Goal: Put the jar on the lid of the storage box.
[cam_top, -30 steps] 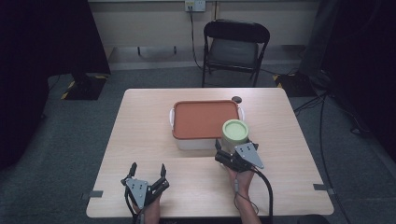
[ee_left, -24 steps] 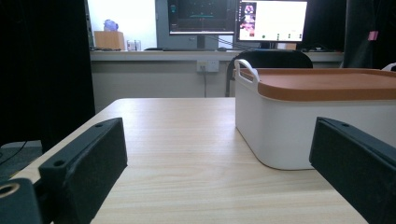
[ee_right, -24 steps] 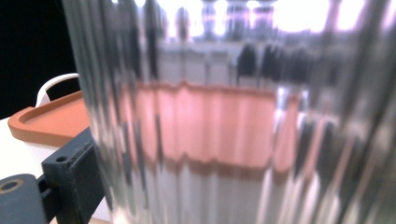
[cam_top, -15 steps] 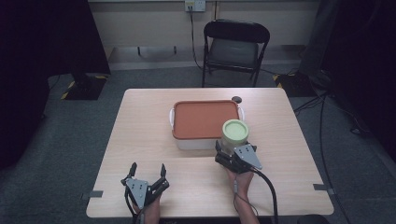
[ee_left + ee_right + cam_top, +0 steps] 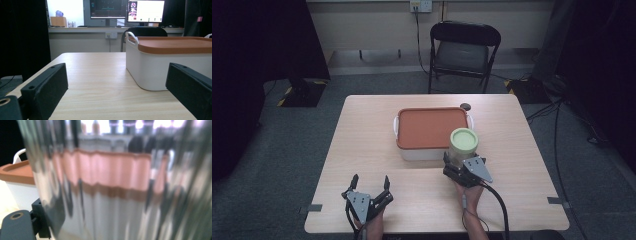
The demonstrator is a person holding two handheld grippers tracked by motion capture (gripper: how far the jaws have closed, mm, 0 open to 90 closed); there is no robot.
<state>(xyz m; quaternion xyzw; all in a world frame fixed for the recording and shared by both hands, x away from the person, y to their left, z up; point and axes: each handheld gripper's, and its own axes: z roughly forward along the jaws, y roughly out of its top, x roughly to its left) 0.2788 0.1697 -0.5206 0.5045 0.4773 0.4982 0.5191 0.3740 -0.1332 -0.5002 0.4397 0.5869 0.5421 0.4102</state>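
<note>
Jar with pale green lid stands upright between the jaws of the right tool, clamped on its clear ribbed body; in the right gripper view that glass wall sits hard against the camera, one black jaw just visible at the lower left. Jar's long axis is vertical, lid up. It sits straight ahead of the right tool, at the front right corner of the white box with the orange lid, touching or just beside it; cannot tell which, nor whether the jar's base rests on the bench or is lifted a little.

Left tool is near the front edge of the bench, well apart from the jar, jaws spread wide and holding nothing. Left gripper view looks along the bench to the box, ahead and to the tool's right, lid on.

Right hand is clearly the nearer one and already has the jar. Judgement: next move depends on the jar-to-box relation, since the closed orange lid lies just beyond and left of the jar. Box would need opening first if the jar goes inside; left tool is free for that.
</note>
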